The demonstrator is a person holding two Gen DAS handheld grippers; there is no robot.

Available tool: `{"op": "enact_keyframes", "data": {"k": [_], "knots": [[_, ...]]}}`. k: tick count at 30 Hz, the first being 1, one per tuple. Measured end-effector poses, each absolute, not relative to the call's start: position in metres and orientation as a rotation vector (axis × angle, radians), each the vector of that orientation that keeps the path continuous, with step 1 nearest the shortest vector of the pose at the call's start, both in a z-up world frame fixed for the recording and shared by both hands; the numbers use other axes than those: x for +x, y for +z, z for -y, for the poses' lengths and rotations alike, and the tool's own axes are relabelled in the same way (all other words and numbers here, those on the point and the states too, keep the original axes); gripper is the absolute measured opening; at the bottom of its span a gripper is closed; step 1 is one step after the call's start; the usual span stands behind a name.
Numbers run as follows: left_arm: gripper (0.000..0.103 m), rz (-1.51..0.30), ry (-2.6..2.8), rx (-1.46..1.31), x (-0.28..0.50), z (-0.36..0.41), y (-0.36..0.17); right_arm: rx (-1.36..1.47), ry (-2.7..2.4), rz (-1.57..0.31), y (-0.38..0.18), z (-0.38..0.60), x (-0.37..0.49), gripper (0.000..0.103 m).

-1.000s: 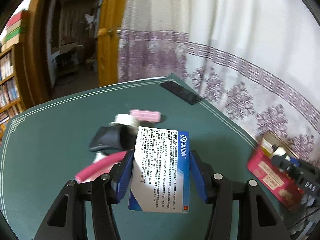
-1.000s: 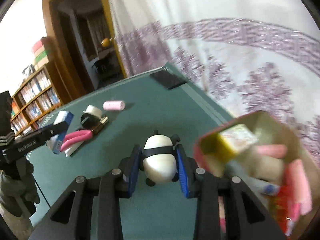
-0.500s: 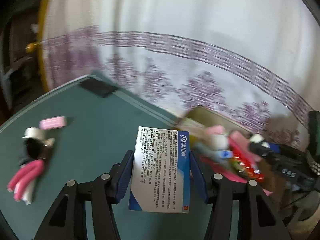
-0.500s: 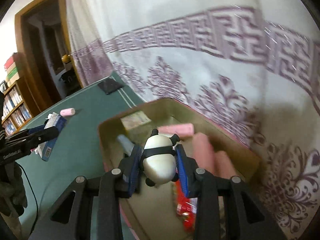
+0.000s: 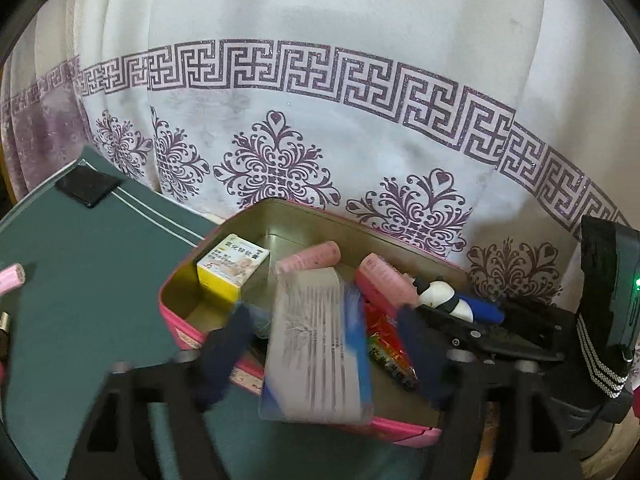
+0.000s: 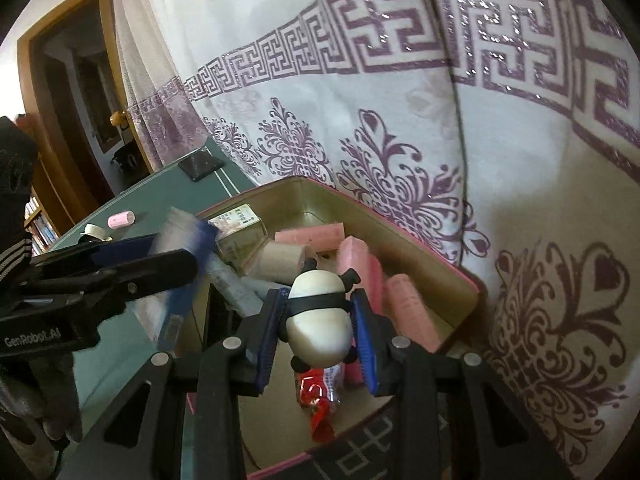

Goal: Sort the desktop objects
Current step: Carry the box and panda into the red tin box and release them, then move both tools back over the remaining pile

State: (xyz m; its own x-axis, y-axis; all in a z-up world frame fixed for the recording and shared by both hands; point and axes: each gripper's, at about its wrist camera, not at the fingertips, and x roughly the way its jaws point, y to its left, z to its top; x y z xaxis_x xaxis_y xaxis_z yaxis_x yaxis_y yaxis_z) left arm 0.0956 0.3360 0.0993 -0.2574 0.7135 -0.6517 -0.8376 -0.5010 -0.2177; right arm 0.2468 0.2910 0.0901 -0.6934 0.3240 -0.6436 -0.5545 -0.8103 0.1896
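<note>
My left gripper (image 5: 324, 336) hangs over the near wall of the open pink tin (image 5: 176, 320), and its jaws are opening. The blue-and-white medicine box (image 5: 316, 344) sits blurred and tilted between the fingers with a gap on each side, so no pad touches it. My right gripper (image 6: 318, 308) is shut on a black-and-white panda toy (image 6: 316, 316) above the tin's inside. In the left wrist view the panda (image 5: 440, 296) shows at the right. The tin holds a yellow box (image 5: 232, 264), pink rolls (image 5: 308, 260) and a red packet (image 5: 384, 344).
The tin stands at the right end of the green table (image 5: 80, 280), against a white curtain (image 5: 320, 80) with purple patterns. A black pad (image 5: 86, 186) lies at the far corner. A pink roll (image 6: 120, 220) and a tape roll (image 6: 94, 232) lie further left.
Both grippers have swung right from over the table to above the tin. The left jaws have widened and the medicine box has come free of the pads and tilted. The panda stays gripped.
</note>
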Motion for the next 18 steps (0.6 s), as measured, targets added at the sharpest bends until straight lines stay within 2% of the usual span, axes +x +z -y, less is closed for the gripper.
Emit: {"op": "enact_keyframes", "data": {"k": [18], "knots": [[0.082,-0.118,2.072,-0.932,0.059,-0.282,0.104,-0.792,2.515,-0.568,0.102,-0.28,0.24,0.039]]}}
